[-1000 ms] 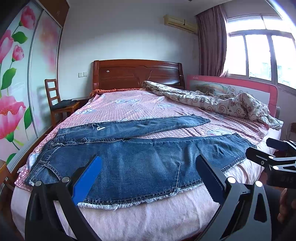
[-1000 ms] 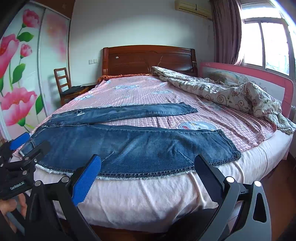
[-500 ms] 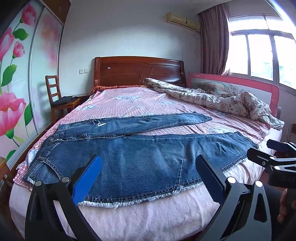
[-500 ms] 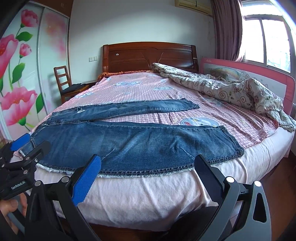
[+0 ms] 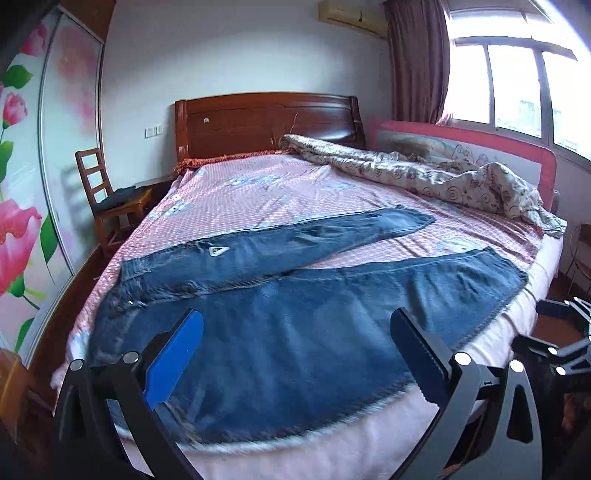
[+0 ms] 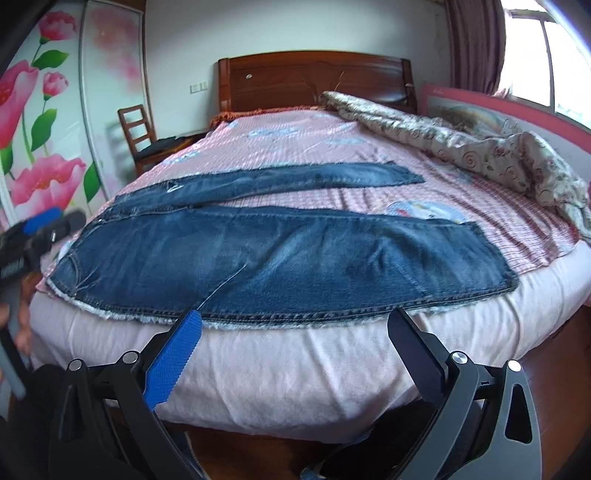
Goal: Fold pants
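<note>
Denim jeans (image 6: 280,258) lie flat across mid-frame on the bed (image 6: 295,369), legs splayed (nothing folded yet). Left gripper (image 5: 295,354) and right gripper (image 6: 291,350) hover wide-jawed, empty; next, I judge, pinch one leg's edge.

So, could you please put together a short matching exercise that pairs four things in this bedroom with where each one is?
Things:
1. jeans
2. crumpled quilt
3. wooden chair
4. air conditioner

Places:
A. high on the wall, beside the curtain
B. on the floor at the left of the bed, near the headboard
C. spread flat along the near edge of the bed
D. heaped along the right side of the bed

Pairs: 1-C, 2-D, 3-B, 4-A
</note>
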The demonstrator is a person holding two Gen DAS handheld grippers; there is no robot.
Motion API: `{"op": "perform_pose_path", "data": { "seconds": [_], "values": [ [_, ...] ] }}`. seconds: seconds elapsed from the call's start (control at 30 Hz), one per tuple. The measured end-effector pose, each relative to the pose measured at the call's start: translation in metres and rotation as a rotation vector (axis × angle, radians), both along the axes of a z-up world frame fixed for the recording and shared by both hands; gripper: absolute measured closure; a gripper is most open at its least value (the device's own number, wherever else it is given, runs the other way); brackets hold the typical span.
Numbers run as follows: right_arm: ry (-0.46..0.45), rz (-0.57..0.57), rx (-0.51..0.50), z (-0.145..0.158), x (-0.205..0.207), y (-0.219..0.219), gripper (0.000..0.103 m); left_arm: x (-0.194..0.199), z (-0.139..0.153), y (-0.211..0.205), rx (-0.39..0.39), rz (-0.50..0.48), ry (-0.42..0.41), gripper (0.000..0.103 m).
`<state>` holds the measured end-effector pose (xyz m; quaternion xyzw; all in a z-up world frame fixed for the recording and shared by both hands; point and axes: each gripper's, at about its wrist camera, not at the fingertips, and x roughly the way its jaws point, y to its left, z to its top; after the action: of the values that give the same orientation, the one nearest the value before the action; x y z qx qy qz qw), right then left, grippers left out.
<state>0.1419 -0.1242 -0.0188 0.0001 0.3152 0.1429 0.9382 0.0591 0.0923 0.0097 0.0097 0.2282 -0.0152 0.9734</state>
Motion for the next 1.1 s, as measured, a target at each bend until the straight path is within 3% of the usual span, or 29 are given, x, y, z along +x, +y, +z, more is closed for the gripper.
{"op": "perform_pose_path", "data": {
  "seconds": [0.13, 0.33, 0.4, 0.47, 0.77, 1.1],
  "values": [
    [0.052, 0.046, -0.001, -0.007, 0.008, 0.012, 0.003, 0.041, 0.009, 0.071, -0.073, 0.043, 0.053, 0.002],
    [0.133, 0.110, -0.010, -0.015, 0.023, 0.027, 0.003, 0.117, 0.003, 0.198, -0.320, 0.080, 0.070, 0.002],
    [0.149, 0.126, -0.013, -0.016, 0.029, 0.032, 0.003, 0.140, -0.005, 0.223, -0.318, 0.086, 0.074, 0.002],
    [0.166, 0.145, -0.004, -0.016, 0.034, 0.036, 0.003, 0.171, -0.020, 0.247, -0.310, 0.104, 0.132, 0.002],
    [0.217, 0.208, 0.001, -0.011, 0.067, 0.070, 0.003, 0.265, -0.076, 0.315, -0.387, 0.151, 0.249, 0.002],
    [0.246, 0.242, 0.011, -0.014, 0.073, 0.087, 0.003, 0.292, -0.109, 0.318, -0.413, 0.089, 0.391, 0.002]
  ]
}}
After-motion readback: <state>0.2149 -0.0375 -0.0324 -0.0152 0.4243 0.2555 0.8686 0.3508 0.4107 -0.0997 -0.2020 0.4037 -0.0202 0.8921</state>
